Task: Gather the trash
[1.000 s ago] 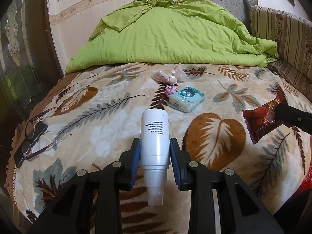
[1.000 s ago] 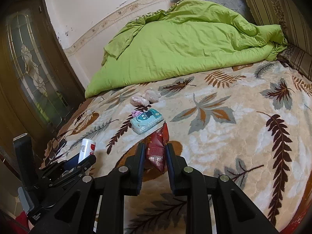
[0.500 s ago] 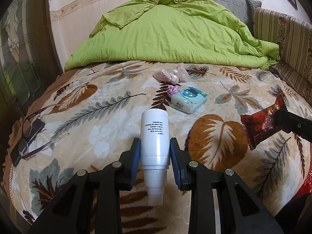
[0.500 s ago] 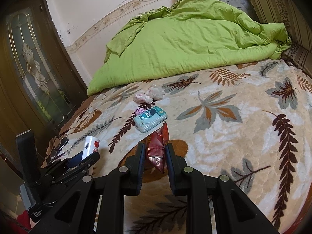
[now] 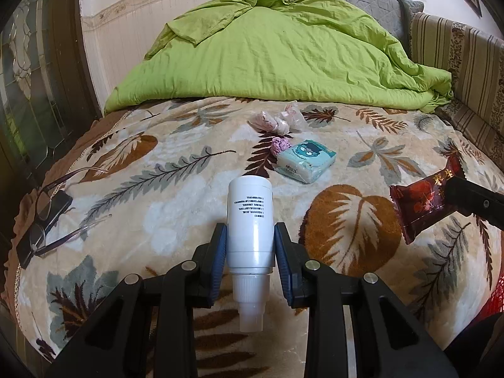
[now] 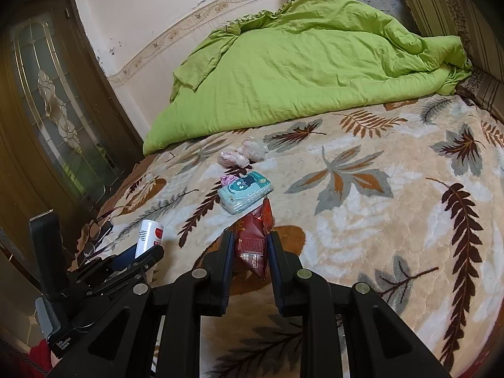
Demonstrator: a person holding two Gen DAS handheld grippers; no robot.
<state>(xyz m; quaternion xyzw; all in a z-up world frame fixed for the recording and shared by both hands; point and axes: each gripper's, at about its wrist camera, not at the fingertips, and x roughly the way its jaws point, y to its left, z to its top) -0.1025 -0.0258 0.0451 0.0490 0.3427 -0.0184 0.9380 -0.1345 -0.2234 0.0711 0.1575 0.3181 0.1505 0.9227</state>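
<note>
My left gripper [image 5: 250, 239] is shut on a white plastic bottle [image 5: 249, 220], held above the leaf-patterned blanket [image 5: 157, 208] with its nozzle pointing back at the camera. The same bottle [image 6: 148, 236] shows a red label in the right wrist view. My right gripper [image 6: 250, 245] is shut on a dark red snack wrapper [image 6: 253, 239], also seen at the right edge of the left wrist view as the wrapper [image 5: 422, 201]. Farther on the bed lie a pale blue tissue pack [image 5: 307, 159], a small purple crumpled scrap [image 5: 280, 145] and crumpled pink-white wrappers [image 5: 277, 119].
A green duvet [image 5: 277, 50] is heaped at the far side of the bed. Glasses [image 5: 47, 214] rest on a dark phone at the blanket's left edge. A glass-panelled door [image 6: 53, 104] stands to the left, a striped sofa back [image 5: 460, 50] to the right.
Both grippers have lifted a little and drawn back from the bed, each keeping its hold. The items on the blanket have not moved.
</note>
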